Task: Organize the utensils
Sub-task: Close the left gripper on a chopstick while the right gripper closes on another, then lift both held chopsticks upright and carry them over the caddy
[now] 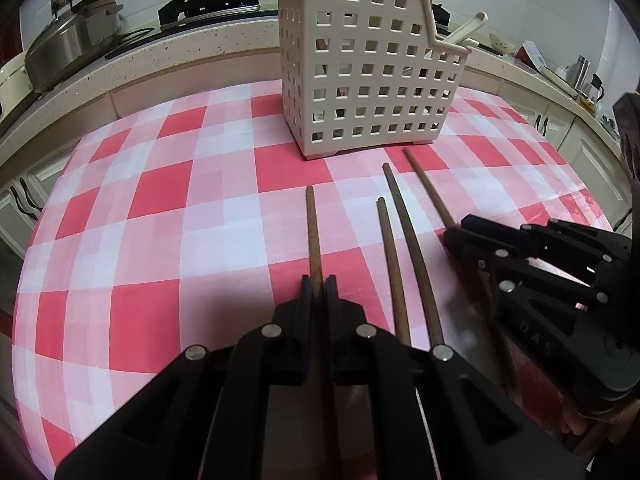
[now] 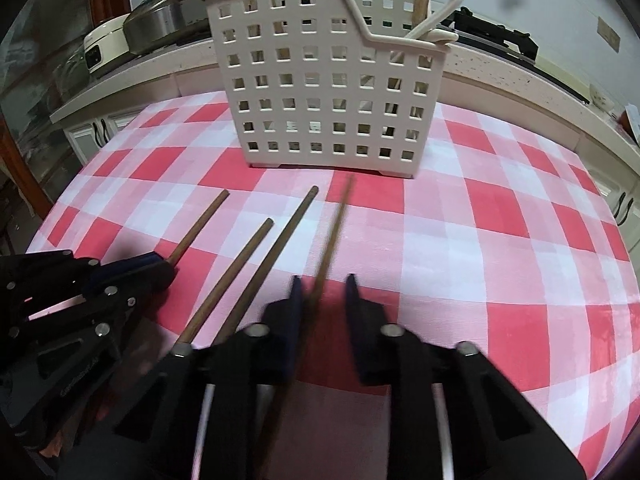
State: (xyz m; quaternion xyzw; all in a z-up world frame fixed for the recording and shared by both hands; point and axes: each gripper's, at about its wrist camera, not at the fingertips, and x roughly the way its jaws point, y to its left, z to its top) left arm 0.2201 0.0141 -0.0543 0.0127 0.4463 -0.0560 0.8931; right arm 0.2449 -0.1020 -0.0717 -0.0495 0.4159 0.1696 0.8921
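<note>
The cotton tablecloth (image 1: 168, 216) carries a check of strong red, pale pink and white squares. On it stands a cream plastic utensil basket (image 1: 360, 68) — its walls pierced by a regular grid of small square holes. Four slim wooden chopsticks (image 2: 244, 276) are dark brown. Both two-finger grippers are matt black with silver pins — the left gripper (image 1: 319, 284) and the right gripper (image 2: 324, 288) show dark blue pads.

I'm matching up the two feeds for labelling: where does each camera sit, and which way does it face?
Left wrist: on the left claw, shut on a chopstick, facing the caddy; right claw at right.
Right wrist: on the right claw, open around a chopstick, facing the caddy; left claw at left.
Shared: caddy, chopsticks, checked cloth.
</note>
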